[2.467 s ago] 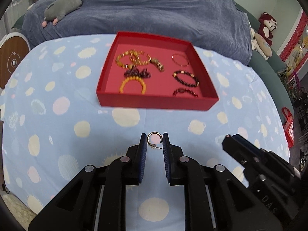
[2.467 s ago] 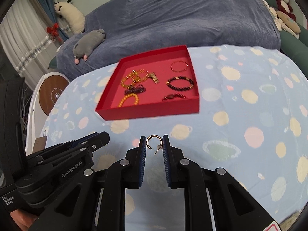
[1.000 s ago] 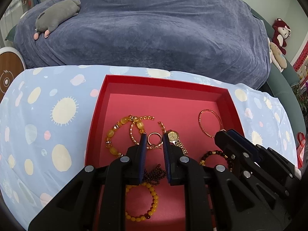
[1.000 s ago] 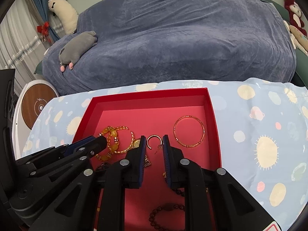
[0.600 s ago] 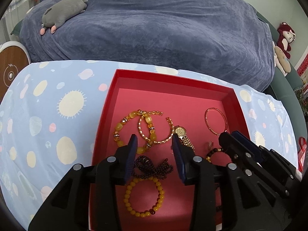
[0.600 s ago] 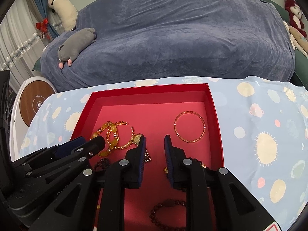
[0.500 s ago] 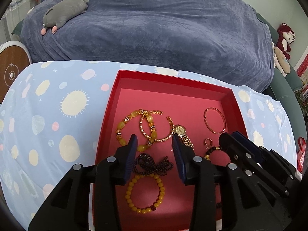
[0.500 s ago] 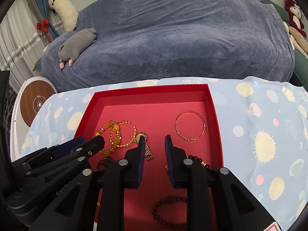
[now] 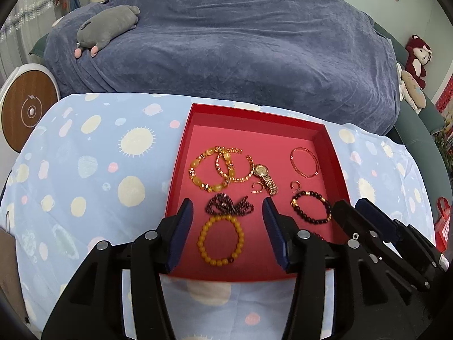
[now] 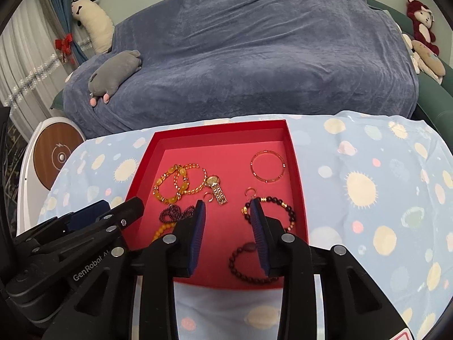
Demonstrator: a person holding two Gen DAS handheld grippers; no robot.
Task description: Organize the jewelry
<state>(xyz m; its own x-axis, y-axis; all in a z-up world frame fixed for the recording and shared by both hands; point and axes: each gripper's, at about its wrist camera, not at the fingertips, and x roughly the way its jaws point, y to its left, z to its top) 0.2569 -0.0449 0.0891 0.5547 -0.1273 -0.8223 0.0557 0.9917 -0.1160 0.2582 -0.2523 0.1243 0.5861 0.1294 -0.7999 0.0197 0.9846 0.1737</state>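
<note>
A red tray (image 9: pixel 181 167) (image 10: pixel 300 187) sits on the spotted blue cloth and holds several bracelets, a gold watch (image 9: pixel 264 177) (image 10: pixel 216 188) and a thin gold bangle (image 9: pixel 304 160) (image 10: pixel 267 165). Two small gold hoop earrings lie on the tray floor: one (image 9: pixel 257 187) (image 10: pixel 209 197) beside the watch, one (image 9: pixel 296 185) (image 10: pixel 250 192) above the dark bead bracelet (image 9: pixel 311 211) (image 10: pixel 271 212). My left gripper (image 9: pixel 228 206) is open and empty above the tray's near half. My right gripper (image 10: pixel 226 206) is open and empty, to the right of it.
A sofa under a blue-grey throw (image 9: pixel 240 42) stands behind the table, with a grey plush toy (image 9: pixel 107 27) on it. A round wooden-faced device (image 9: pixel 27 112) stands at the left. Soft toys (image 9: pixel 416 59) sit at the far right.
Both grippers carried an earring over the tray, opened and dropped it there. Both have since opened wider and drawn back toward the tray's near edge.
</note>
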